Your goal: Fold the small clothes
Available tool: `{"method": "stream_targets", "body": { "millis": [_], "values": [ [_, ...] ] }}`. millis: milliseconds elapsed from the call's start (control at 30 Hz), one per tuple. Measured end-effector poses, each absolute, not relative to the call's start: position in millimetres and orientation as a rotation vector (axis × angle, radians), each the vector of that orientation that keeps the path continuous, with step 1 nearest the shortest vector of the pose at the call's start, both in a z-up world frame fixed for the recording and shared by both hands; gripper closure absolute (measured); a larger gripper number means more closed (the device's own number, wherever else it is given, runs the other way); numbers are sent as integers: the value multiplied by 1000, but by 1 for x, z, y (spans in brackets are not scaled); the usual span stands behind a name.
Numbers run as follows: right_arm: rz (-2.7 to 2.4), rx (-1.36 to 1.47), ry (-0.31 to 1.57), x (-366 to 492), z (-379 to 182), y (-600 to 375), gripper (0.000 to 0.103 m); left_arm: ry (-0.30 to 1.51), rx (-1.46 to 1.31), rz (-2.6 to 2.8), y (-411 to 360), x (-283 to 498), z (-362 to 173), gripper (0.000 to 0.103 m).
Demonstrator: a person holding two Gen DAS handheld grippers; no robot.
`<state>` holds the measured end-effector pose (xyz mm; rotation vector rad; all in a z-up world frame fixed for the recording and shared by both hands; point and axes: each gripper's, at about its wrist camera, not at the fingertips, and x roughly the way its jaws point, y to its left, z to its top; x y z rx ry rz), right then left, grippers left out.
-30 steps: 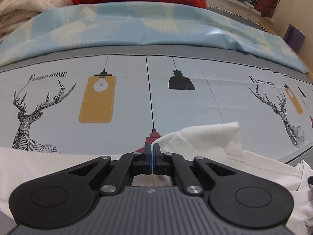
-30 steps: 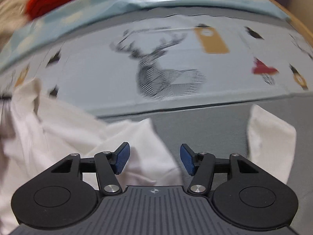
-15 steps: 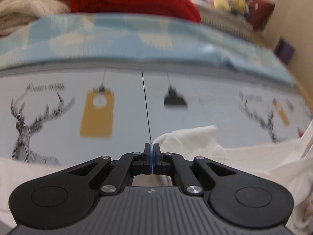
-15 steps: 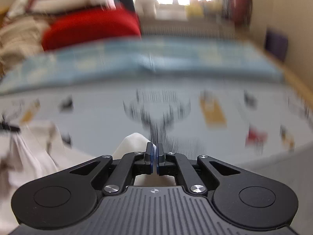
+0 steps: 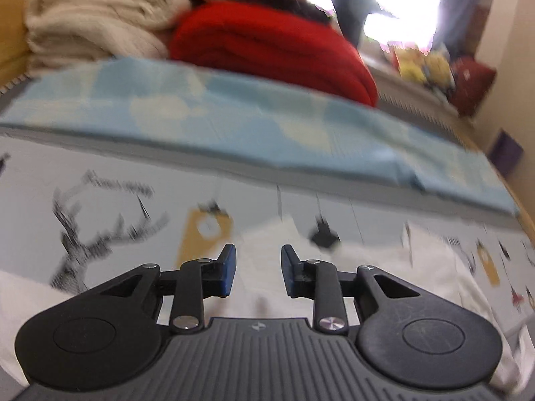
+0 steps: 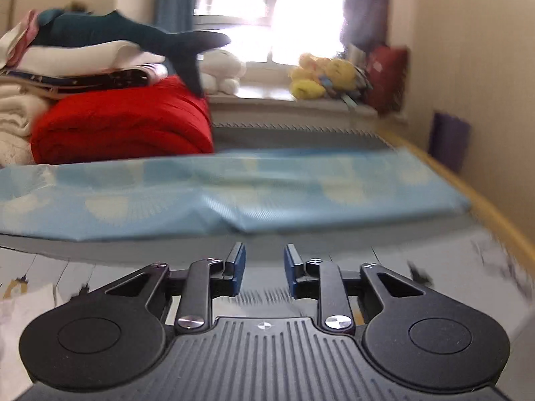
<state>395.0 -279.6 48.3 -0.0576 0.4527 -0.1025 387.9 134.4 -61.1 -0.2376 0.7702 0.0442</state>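
The left gripper (image 5: 258, 269) and right gripper (image 6: 264, 267) have just been opening, jaws parted with nothing between them; the crumpled white cotton garment (image 5: 384, 267) is lying on the pale deer-printed bedsheet (image 5: 100, 207), below the left gripper

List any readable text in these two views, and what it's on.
None is readable.
Sheet: a line of lettering above the deer print, too blurred to read.
Both gripper bodies: a small round mark, no lettering.
Right wrist view: no text visible.
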Motion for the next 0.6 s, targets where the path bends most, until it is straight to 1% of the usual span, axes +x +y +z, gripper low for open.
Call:
{"method": "stream_targets", "body": {
  "millis": [33,67,167,233,300,367,433,467,500,600],
  "values": [
    [-132,-36,468,380,37,-288,68,799,-245,29,130,384,-70,72],
    [-172,3,491,365,25,-301,67,834,-253,11,125,385,-75,72],
    [-323,215,571,322,-18,-359,67,937,-220,0,113,386,-96,72],
    [-464,340,669,307,-38,-399,65,984,-170,29,103,382,-103,72],
    [-516,500,651,293,-44,-436,65,989,-132,41,94,379,-103,72],
    [-534,498,636,289,-44,-458,65,973,-115,31,86,374,-96,72],
    [-531,456,669,287,-48,-469,65,949,-100,19,78,372,-87,72],
    [-512,487,689,282,-55,-472,61,939,-88,16,73,371,-85,72],
    [-480,537,712,281,-62,-475,60,931,-75,17,69,370,-83,72],
    [-441,567,773,294,-77,-475,60,932,-43,20,59,373,-81,72]
  ]
}}
